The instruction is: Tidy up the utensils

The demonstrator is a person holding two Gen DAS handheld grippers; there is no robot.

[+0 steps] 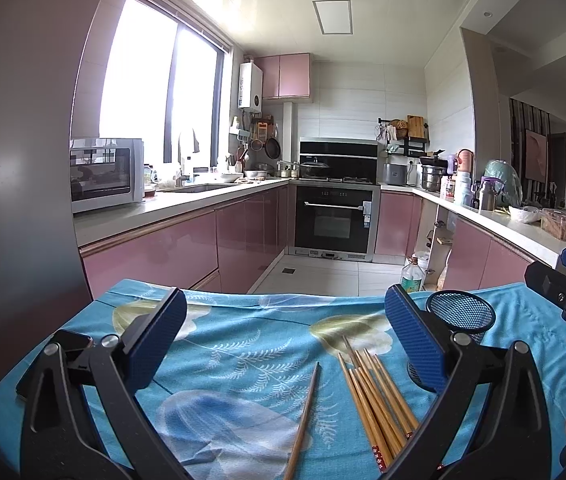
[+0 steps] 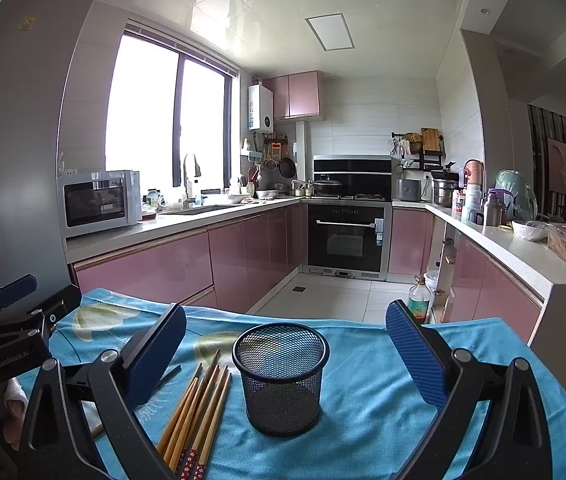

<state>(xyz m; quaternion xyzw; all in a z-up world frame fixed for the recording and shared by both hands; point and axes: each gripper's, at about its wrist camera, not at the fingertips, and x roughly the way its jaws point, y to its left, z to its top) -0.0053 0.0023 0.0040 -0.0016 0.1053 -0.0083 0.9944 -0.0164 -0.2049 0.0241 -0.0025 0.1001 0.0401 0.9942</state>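
Several wooden chopsticks point(image 1: 379, 400) lie in a bundle on the blue floral cloth point(image 1: 235, 352), with a single chopstick point(image 1: 303, 420) lying apart to their left. A black mesh cup point(image 2: 281, 376) stands upright and empty just right of the bundle point(image 2: 195, 412); in the left wrist view the cup point(image 1: 461, 312) is partly hidden behind a finger. My left gripper point(image 1: 285, 336) is open and empty above the chopsticks. My right gripper point(image 2: 285, 356) is open and empty, its jaws on either side of the cup but short of it.
A phone point(image 1: 71, 344) lies on the cloth's left edge. Beyond the table's far edge are the tiled kitchen floor, pink cabinets point(image 2: 187, 268), an oven point(image 2: 347, 236) and a bottle point(image 2: 419, 300) on the floor. A counter point(image 2: 531, 256) stands to the right.
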